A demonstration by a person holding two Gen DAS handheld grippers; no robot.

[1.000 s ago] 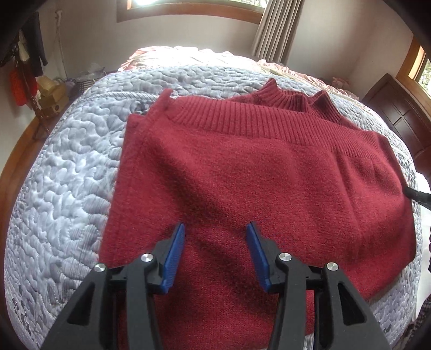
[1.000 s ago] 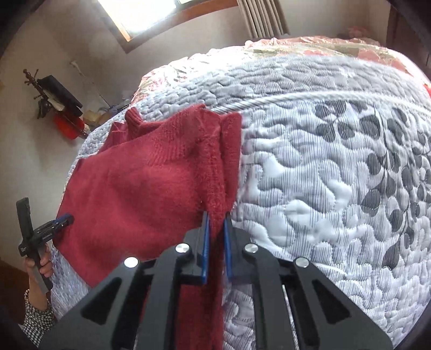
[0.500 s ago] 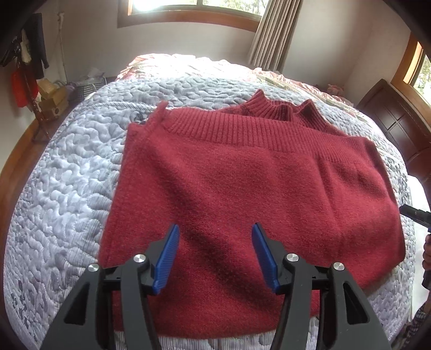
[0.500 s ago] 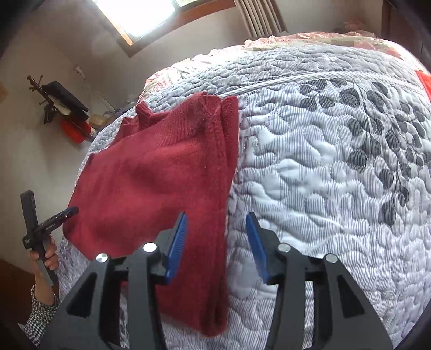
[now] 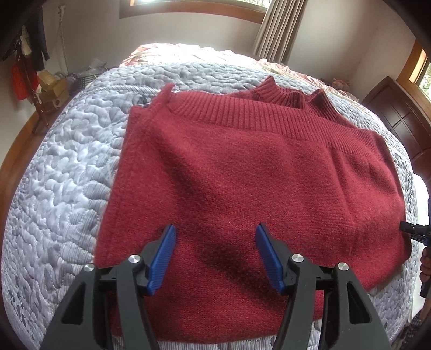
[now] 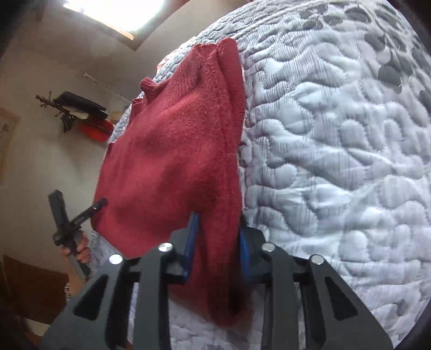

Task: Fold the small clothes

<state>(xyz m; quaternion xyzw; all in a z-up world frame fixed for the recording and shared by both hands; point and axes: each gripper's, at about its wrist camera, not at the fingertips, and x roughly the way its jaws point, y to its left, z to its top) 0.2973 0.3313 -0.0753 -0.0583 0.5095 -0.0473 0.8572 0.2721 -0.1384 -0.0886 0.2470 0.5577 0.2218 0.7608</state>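
Sweater (image 5: 242, 175) folded on quilt (image 5: 67, 175) | left gripper (image 5: 215, 255) spread above | right gripper (image 6: 216, 242) straddling its edge, unclosed

This is a bedroom in a home. A wide bed under a pale grey quilted bedspread (image 5: 67, 167) with a stitched leaf pattern fills both views. Behind it are wood-framed windows (image 5: 194, 6), beige pleated curtains (image 5: 277, 29) and a dark wooden cabinet (image 5: 398, 113). Clothes hang on a wall rack (image 5: 29, 53) above stacked cardboard boxes (image 5: 52, 88).
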